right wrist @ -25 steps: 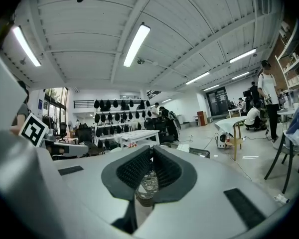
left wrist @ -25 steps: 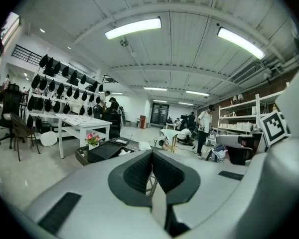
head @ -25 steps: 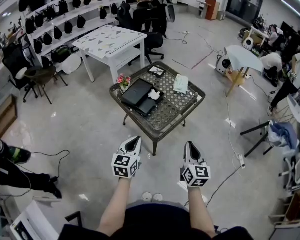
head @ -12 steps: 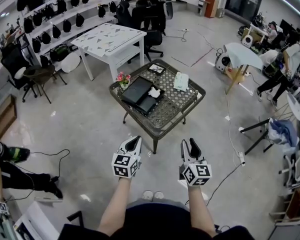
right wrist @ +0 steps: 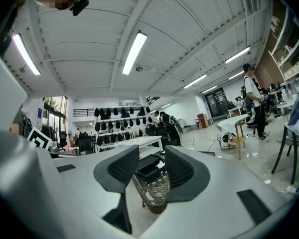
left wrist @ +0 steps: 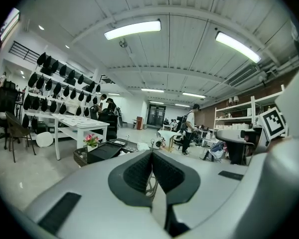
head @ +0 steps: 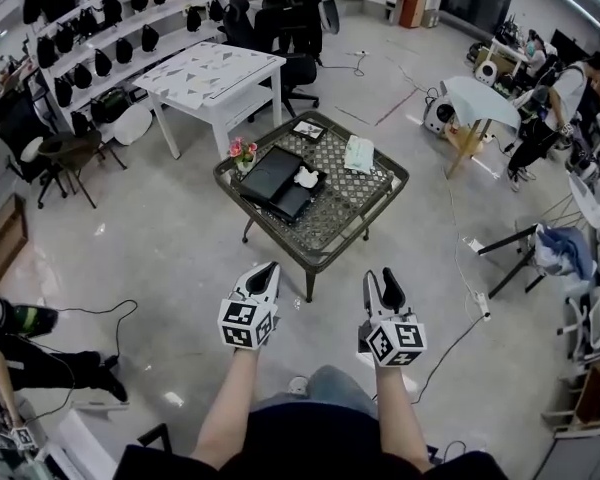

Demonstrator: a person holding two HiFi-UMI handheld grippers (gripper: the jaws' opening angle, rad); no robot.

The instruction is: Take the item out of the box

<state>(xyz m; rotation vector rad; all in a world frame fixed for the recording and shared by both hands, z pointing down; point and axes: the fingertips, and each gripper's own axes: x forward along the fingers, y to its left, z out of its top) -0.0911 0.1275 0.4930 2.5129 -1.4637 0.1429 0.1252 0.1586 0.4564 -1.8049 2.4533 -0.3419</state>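
Note:
A low wicker table (head: 365, 203) stands on the floor ahead of me. On it lies an open black box (head: 272, 178) with a small white item (head: 306, 178) at its right edge. Both grippers hover well short of the table, over the floor. My left gripper (head: 264, 272) has its jaws together and holds nothing. My right gripper (head: 383, 282) has its jaws opening, with nothing between them. Past the shut left gripper (left wrist: 151, 156) in its own view I see the box (left wrist: 107, 150). The box (right wrist: 150, 169) and table (right wrist: 157, 193) show through the gap of the right gripper (right wrist: 152, 158).
Pink flowers (head: 242, 150), a small picture frame (head: 309, 130) and a pale packet (head: 360, 154) share the table. A white table (head: 215, 73) and office chairs stand behind. A person (head: 550, 108) walks at the right. A power strip and cable (head: 477, 313) lie on the floor.
The right gripper's jaws have gone from shut to apart. The table sits slightly nearer in the head view. The person at the right has stood up and moved.

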